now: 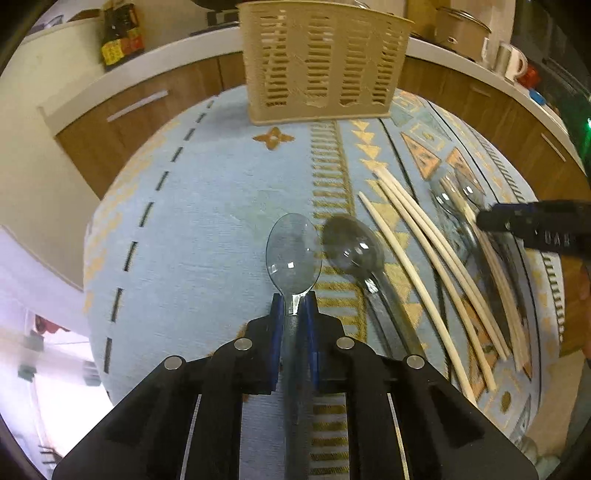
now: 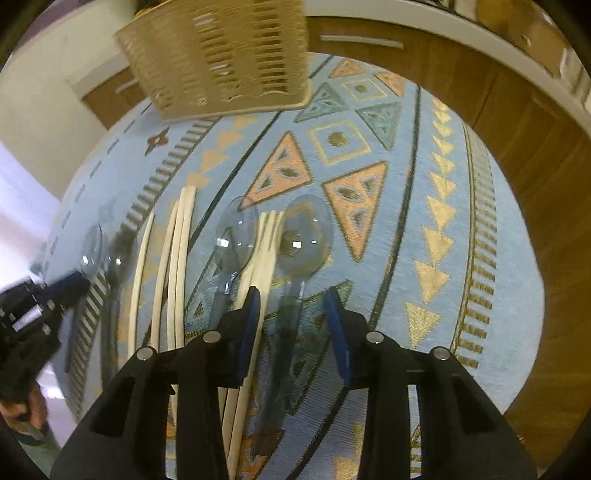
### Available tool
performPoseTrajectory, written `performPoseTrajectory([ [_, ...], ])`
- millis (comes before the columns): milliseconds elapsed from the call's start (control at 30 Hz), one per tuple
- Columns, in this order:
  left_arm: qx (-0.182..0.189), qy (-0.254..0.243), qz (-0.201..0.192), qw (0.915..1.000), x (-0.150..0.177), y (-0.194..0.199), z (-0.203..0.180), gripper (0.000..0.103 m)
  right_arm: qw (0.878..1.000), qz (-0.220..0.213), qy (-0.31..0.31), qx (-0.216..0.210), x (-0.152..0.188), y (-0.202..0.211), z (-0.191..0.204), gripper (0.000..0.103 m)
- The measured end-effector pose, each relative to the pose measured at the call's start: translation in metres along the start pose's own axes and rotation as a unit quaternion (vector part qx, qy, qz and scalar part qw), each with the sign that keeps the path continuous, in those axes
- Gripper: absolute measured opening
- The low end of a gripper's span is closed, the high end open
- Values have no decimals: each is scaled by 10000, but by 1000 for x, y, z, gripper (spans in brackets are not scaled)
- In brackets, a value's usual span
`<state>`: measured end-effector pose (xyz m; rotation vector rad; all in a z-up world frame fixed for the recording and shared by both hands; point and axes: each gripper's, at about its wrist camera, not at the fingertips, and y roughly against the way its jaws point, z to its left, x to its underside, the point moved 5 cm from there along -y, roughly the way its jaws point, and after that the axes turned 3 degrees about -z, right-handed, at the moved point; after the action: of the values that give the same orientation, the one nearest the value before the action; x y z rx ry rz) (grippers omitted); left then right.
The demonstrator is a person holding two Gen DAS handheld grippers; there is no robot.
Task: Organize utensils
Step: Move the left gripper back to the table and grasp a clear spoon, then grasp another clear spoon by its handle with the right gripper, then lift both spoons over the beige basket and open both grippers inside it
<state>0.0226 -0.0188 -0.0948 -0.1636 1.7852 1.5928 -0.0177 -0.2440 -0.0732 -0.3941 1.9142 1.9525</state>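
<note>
My left gripper (image 1: pixel 294 302) is shut on the neck of a clear plastic spoon (image 1: pixel 294 254), whose bowl points away from me over the blue patterned cloth (image 1: pixel 207 206). A darker clear spoon (image 1: pixel 352 247) lies just right of it. In the right wrist view, my right gripper (image 2: pixel 293 295) stands open, its blue pads on either side of another clear spoon (image 2: pixel 304 232) without touching its handle. A bundle of pale chopsticks (image 2: pixel 266 243) runs under its left finger (image 2: pixel 251 317). A third spoon (image 2: pixel 236 229) lies left of that bundle.
A beige slotted utensil basket (image 1: pixel 321 62) stands at the far edge of the cloth. More loose chopsticks (image 1: pixel 424 266) lie between the two grippers. Wooden cabinets (image 1: pixel 122 122) and a white counter with a bottle (image 1: pixel 120 35) and mugs (image 1: pixel 511 61) ring the table.
</note>
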Motion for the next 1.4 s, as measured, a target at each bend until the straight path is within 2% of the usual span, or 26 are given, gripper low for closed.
performPoseTrajectory([
  [67, 80, 124, -52, 9999, -3, 1, 4, 10, 9998, -28, 142, 110, 0, 1, 3, 28],
  [100, 150, 184, -111, 9997, -5, 2, 5, 10, 9999, -22, 157, 55, 1, 1, 3, 23],
  [133, 208, 235, -140, 9994, -6, 3, 7, 10, 9999, -9, 119, -16, 1, 1, 2, 14],
  [167, 262, 284, -148, 9991, -7, 4, 8, 10, 10000, 9, 85, 11, 1, 1, -1, 11],
  [367, 321, 490, -191, 9981, -10, 7, 18, 10, 9998, 75, -158, 66, 2, -1, -23, 10],
  [467, 465, 621, -170, 9968, -11, 5, 21, 10, 9996, 119, -241, -77, 2, -1, -27, 10],
  [700, 541, 590, -249, 9965, -15, 9, 21, 10, 9977, 499, -207, -421, -5, -5, -26, 23],
  [833, 546, 582, -370, 9961, -24, 15, 23, 10, 9981, 536, -61, -295, -5, -5, -21, 22],
  [867, 546, 581, -403, 9960, -26, 16, 23, 10, 9986, 489, 27, -194, -4, -5, -19, 19],
  [900, 546, 582, -454, 9958, -28, 18, 22, 10, 9990, 405, 158, 62, -2, -4, -17, 12],
  [967, 550, 565, -573, 9952, -34, 24, 21, 10, 9991, 298, 236, 170, 0, -2, -13, 10],
  [1033, 534, 513, -790, 9941, -42, 34, 21, 10, 9997, 210, 143, -41, 0, 1, -11, 9],
  [1133, 493, 457, -1223, 9902, -61, 56, 23, 10, 9994, -187, 97, -262, -11, 20, -8, 9],
  [1267, 596, 508, -1827, 9801, -91, 86, 27, 10, 9952, -784, 115, -583, -34, 53, -5, 9],
  [1400, 785, 637, -2396, 9656, -127, 115, 33, 10, 9850, -1473, 219, -870, -68, 87, 2, 9],
])
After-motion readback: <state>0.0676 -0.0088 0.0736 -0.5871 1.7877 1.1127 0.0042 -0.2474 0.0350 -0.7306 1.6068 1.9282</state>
